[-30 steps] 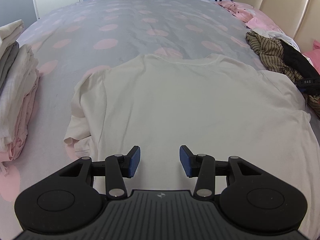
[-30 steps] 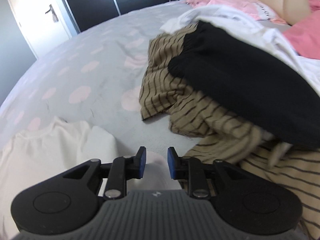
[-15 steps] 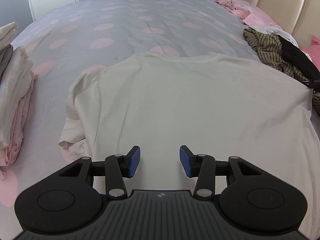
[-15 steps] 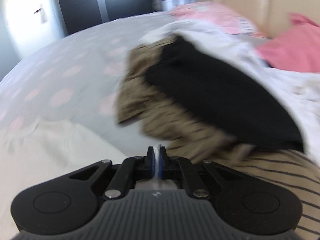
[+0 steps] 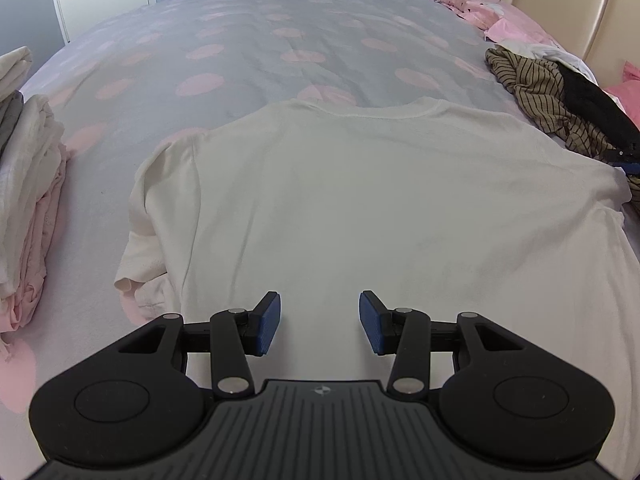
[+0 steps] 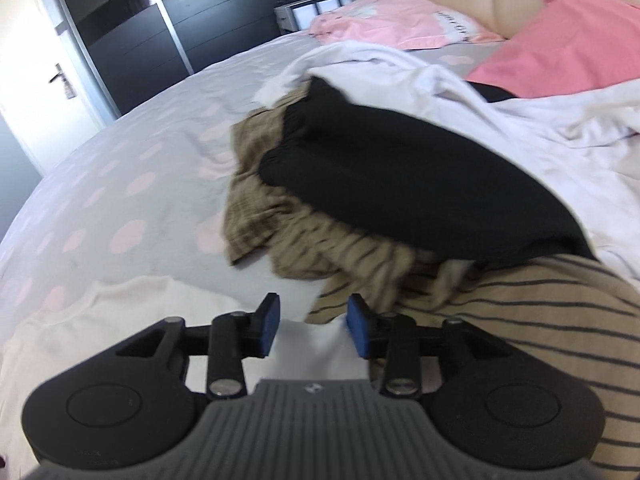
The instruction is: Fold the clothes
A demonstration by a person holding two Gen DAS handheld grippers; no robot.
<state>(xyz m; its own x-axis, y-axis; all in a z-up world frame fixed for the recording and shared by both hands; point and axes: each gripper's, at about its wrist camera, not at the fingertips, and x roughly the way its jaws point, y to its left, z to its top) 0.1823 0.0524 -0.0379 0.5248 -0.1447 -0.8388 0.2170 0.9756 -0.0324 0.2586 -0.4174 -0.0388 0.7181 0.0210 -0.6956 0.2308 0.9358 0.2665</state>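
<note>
Left tongs [image 5: 319,322] open, empty, over the tee [image 5: 380,208], which lies flat on the bed [image 5: 240,40]. Right tongs [image 6: 312,326] opening at the tee's sleeve edge, nothing pinched. Step: spread done, pre-fold. Next, prob.: grip sleeve + side, fold inward.

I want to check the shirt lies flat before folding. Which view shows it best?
The left wrist view: the cream shirt lies spread out almost whole. The right wrist view catches only one corner beside the striped garment.
</note>
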